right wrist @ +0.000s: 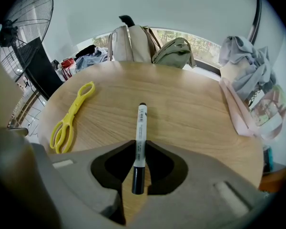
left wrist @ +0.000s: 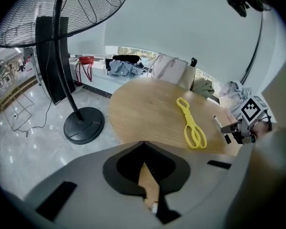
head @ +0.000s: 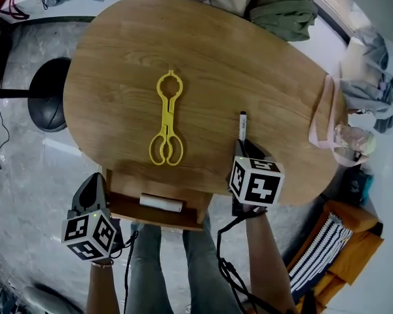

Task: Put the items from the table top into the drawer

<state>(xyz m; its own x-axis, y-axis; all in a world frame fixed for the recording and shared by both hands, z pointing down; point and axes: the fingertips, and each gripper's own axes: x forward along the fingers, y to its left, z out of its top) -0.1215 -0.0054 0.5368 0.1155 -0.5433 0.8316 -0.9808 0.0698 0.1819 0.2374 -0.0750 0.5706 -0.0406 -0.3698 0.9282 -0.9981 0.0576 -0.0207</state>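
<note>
A white marker with a black cap lies near the front right of the oval wooden table. My right gripper points steeply down, its jaws shut on the marker's capped end. Yellow plastic tongs lie flat in the middle of the table. Under the front edge, the wooden drawer is pulled out with a white tube-like item inside. My left gripper hovers beside the drawer's left end, jaws shut and empty.
A black fan base stands on the floor left of the table. Bags and a green bundle crowd the far edge. A pink bag hangs over the right rim. The person's legs are under the drawer.
</note>
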